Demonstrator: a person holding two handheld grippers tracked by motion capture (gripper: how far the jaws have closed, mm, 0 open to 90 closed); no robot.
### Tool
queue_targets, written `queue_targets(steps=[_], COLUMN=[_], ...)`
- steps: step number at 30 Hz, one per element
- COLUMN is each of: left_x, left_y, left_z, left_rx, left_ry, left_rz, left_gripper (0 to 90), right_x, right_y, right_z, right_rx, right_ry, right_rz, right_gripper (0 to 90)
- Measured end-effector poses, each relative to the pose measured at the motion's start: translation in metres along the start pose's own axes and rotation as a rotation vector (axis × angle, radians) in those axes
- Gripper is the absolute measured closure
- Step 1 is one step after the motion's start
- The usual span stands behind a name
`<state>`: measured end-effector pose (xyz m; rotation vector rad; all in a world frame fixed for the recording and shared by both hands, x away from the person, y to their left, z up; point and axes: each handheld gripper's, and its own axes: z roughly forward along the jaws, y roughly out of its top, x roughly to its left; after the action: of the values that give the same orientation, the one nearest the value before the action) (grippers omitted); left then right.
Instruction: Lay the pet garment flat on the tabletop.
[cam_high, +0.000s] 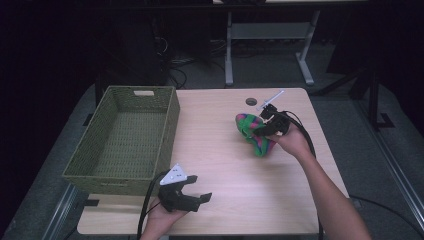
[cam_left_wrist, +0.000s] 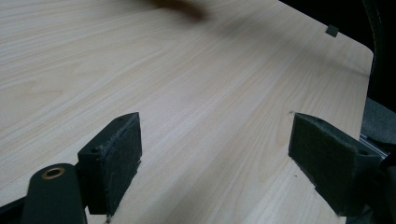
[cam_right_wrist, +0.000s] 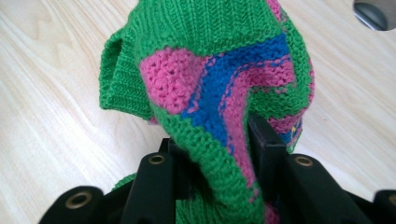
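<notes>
A knitted cloth (cam_high: 254, 134) in green, pink and blue lies bunched at the right of the wooden table (cam_high: 220, 165). My right gripper (cam_high: 267, 125) is shut on it. Up close in the right gripper view, the knitted cloth (cam_right_wrist: 219, 79) rises between the two black jaws, which pinch a fold of it. My left gripper (cam_high: 192, 192) rests near the table's front edge, just in front of the basket's near corner. Its pads (cam_left_wrist: 114, 158) stand wide apart over bare wood, so my left gripper (cam_left_wrist: 217, 163) is open and holds nothing.
A green woven basket (cam_high: 167, 127) stands at the table's left, with nothing inside. A round cable hole (cam_high: 251, 101) sits near the far edge. Beyond the table are desk legs (cam_high: 229, 50) and cables on a dark floor.
</notes>
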<state>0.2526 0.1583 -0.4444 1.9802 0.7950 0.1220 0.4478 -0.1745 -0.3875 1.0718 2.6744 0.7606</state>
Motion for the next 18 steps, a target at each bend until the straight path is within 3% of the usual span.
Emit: queue_targets(steps=[7, 18], left_x=[0.0, 0.0], left_y=[0.0, 0.0], left_z=[-0.001, -0.001], left_rx=[-0.004, -0.002], left_ry=[0.005, 0.009], left_rz=[0.003, -0.001], left_gripper=[17.0, 17.0], right_x=[0.0, 0.005], right_y=[0.0, 0.0], right_z=[-0.023, -0.045], right_rx=[-0.04, -0.079], right_ry=[0.003, 0.031], right_rz=[-0.018, -0.042], right_gripper=[66.3, 66.2])
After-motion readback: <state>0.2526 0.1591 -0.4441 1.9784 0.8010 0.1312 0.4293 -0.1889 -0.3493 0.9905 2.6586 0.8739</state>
